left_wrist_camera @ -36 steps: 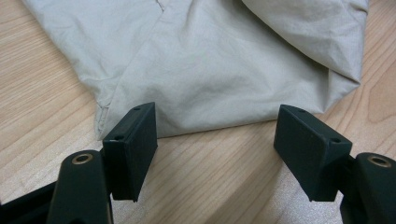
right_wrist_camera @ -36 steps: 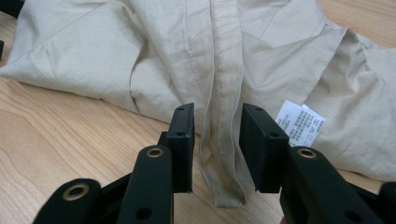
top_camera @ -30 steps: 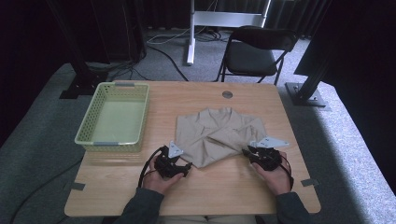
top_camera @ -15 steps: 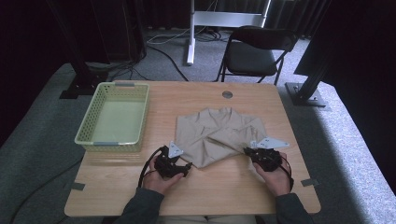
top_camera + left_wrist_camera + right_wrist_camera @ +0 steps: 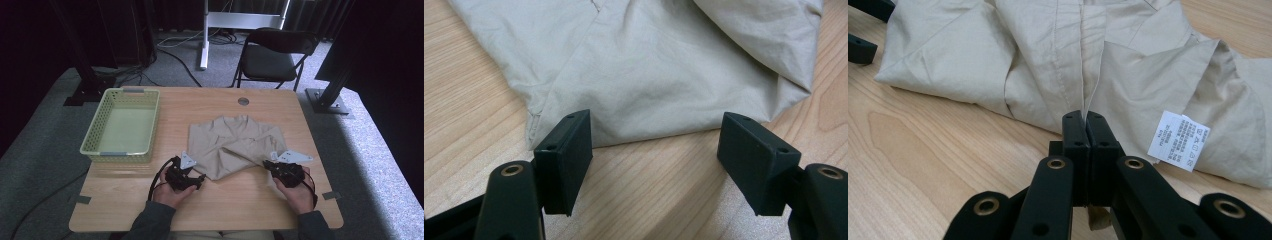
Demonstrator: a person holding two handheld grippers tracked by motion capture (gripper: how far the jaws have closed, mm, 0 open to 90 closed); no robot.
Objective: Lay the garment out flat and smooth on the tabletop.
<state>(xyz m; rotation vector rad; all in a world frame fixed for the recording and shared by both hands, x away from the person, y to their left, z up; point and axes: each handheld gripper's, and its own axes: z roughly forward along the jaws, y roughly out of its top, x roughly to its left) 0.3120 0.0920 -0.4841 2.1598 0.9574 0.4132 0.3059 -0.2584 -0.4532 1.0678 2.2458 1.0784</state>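
The right tongs [image 5: 1087,131] have just closed on the near edge of the beige garment [image 5: 1058,65]. The left tongs [image 5: 656,150] stand wide at its other near corner, not gripping yet. The garment lies crumpled on the bench [image 5: 235,200], right of the green basket [image 5: 95,135], so the folding seems only started

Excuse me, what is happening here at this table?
A person is working on a beige garment that lies crumpled on a wooden table, with a gripper in each hand. The right gripper has just closed on a fold at the garment's near edge. The left gripper is open, its jaws on either side of the hem, not pinching it. A green basket stands to the left with nothing in it.
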